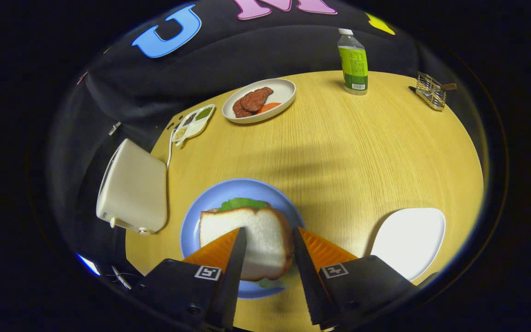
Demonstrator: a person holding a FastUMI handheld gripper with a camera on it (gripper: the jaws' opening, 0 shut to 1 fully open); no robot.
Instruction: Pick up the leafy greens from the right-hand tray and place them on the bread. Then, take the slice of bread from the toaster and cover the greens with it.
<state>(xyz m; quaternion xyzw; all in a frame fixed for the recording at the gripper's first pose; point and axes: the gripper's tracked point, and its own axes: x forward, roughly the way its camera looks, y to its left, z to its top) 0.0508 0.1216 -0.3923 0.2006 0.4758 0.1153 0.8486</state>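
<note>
Bread slice point(251, 240) lies between the fingers of the gripper point(269, 230), on the blue plate point(228, 191) directly ahead. The fingers stand spread, a visible gap on either side of the crust, so nothing is pinched; judged a release or withdrawal posture. Leafy greens point(241, 203) project from under the slice's far edge, indicating the cover is seated over them. Toaster point(132, 189) sits just left of the plate. White tray point(410, 240), to the right of the fingers, holds no greens. Both task steps appear complete.
</note>
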